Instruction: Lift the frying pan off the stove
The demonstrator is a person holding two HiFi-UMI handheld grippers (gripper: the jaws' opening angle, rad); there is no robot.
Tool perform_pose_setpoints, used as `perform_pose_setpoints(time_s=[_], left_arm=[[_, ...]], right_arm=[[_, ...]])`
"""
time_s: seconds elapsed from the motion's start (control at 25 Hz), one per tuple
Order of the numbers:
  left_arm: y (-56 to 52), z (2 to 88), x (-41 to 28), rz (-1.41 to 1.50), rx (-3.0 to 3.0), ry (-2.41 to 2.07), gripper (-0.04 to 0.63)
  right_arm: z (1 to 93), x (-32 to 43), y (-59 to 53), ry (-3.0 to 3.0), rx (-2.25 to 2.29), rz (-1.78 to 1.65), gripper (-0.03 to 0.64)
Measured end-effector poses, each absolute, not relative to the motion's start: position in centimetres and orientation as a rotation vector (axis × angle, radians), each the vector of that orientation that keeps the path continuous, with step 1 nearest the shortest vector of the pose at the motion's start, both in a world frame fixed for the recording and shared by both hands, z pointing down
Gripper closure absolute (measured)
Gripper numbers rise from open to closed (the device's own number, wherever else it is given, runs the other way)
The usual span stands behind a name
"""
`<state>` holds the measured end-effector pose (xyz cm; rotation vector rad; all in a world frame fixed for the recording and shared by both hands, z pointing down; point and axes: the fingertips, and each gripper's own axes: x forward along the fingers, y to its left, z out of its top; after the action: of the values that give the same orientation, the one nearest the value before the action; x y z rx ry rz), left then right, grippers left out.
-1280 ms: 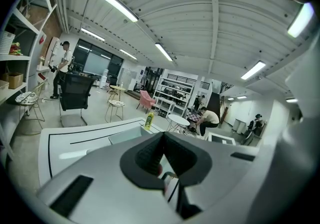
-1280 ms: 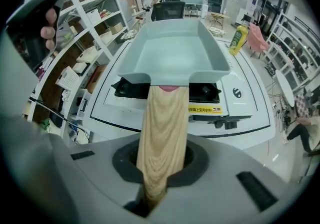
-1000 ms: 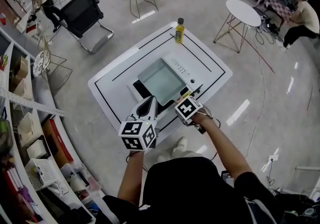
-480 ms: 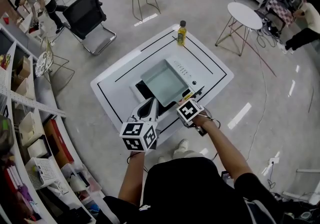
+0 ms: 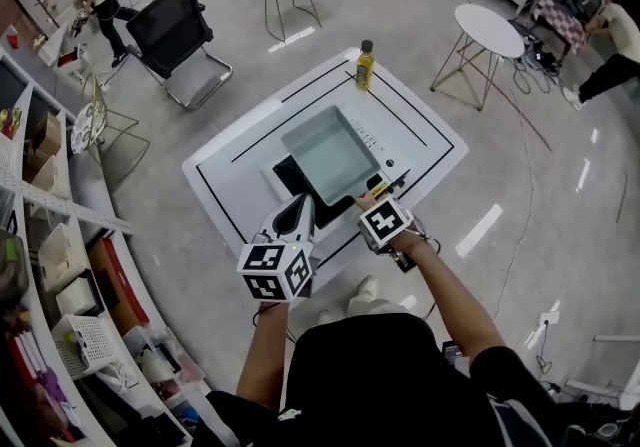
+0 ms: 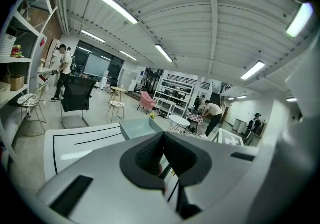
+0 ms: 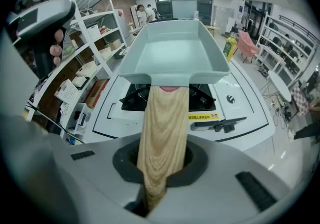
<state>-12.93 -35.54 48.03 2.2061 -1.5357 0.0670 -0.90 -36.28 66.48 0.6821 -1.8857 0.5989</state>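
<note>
Though the head view hides the grip, the right gripper (image 7: 162, 165) pinches the pan (image 7: 172, 52) by its handle. The left gripper (image 6: 162, 160) is pressed together. A chair (image 5: 170, 30) stands at 11 o'clock of the table (image 5: 235, 160).

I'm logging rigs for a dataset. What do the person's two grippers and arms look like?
The left gripper and right gripper have pale grey, wedge-shaped bodies with a dark recess around the jaws. Each carries a marker cube faced with black-and-white square patterns. The person wears a black short-sleeved top, so the forearms are uncovered.
</note>
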Motion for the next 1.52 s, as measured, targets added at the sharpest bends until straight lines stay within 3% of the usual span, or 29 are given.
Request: perform_pose_setpoints(time_s=[1.52], left_arm=[[-24.4, 46.6, -13.8, 0.103, 2.412, -1.37, 0.584]], right_arm=[[55.1, -3.1, -26.1, -2.093, 1.204, 0.585, 0.594]])
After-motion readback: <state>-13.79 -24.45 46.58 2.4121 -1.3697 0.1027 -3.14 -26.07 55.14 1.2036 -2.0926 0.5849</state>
